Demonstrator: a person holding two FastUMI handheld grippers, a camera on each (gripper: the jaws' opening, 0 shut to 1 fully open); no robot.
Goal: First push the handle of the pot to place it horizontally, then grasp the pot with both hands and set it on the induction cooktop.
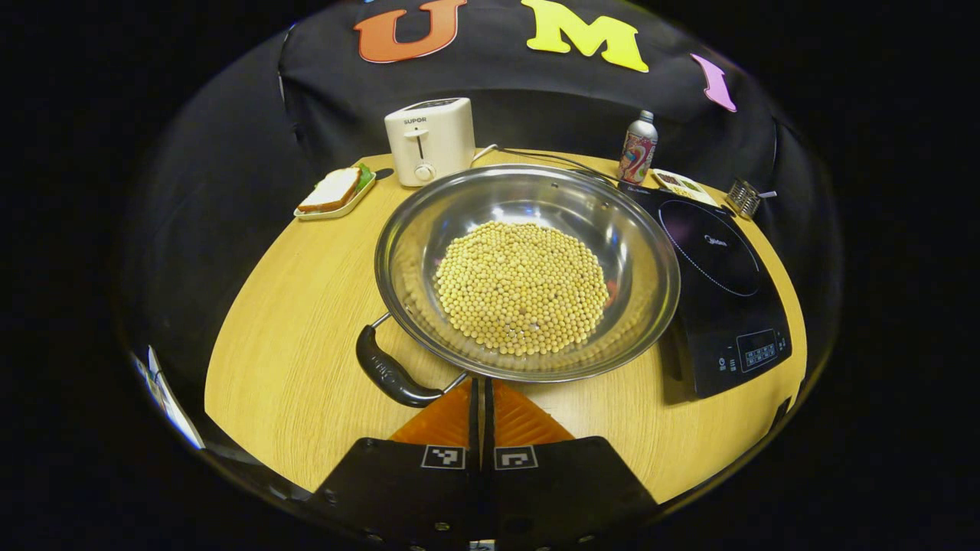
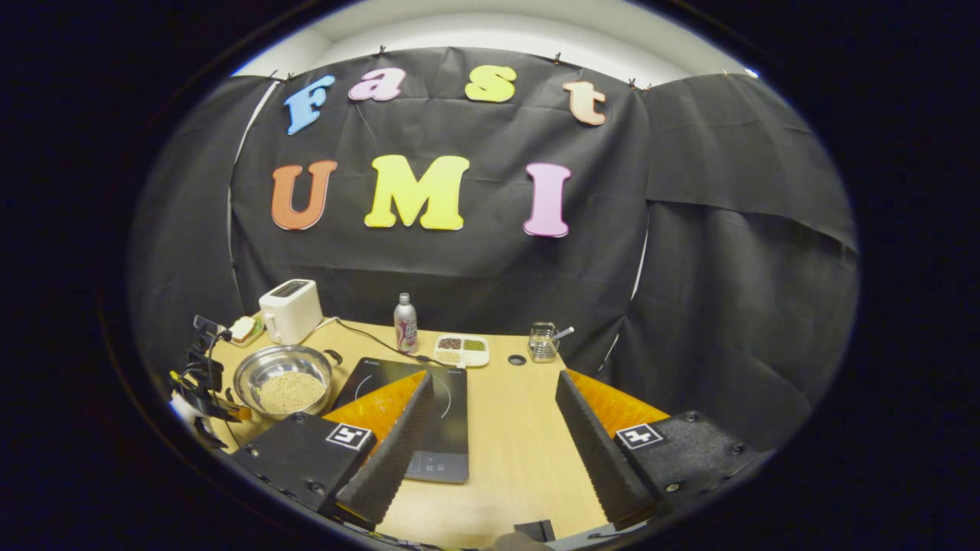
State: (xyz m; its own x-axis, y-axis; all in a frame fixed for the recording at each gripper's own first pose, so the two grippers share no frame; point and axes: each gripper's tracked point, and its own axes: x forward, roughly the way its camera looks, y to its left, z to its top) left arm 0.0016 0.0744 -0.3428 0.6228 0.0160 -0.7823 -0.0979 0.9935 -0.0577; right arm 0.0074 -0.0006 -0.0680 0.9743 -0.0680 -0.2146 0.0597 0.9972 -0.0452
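Your pot [image 1: 527, 272], wide steel and holding a heap of pale beans [image 1: 522, 287], sits mid-worktop [image 1: 298, 306], its right rim touching or overlapping the left edge of the induction cooktop [image 1: 720, 283]. In the left gripper view the pot's near rim lies close to the worktop's front edge, with bare wood to its left. The dark handle [image 1: 387, 371] juts off the pot's near-left side at a slant toward that front edge. Your left tool [image 1: 482, 398] is closed, fingers together with only a thin seam between them, tips just beside the handle's right end and the pot's near rim; contact cannot be told. In the right gripper view your right tool [image 2: 494, 413] is spread wide with nothing between the fingers, held above the worktop's right half; its left finger overlaps the cooktop [image 2: 436, 428] in the picture, and bare wood shows between the fingers. The left tool [image 2: 203, 383] shows at the far left by the pot [image 2: 283, 375]. Along the back edge: a white toaster [image 1: 429, 140], a plate with a sandwich [image 1: 335, 191] left of it, a metal bottle [image 1: 638, 147], a small tray of portions [image 1: 684, 184], and a wire holder [image 1: 743, 197] at the far right corner. A cord [image 1: 536, 157] runs behind the pot.
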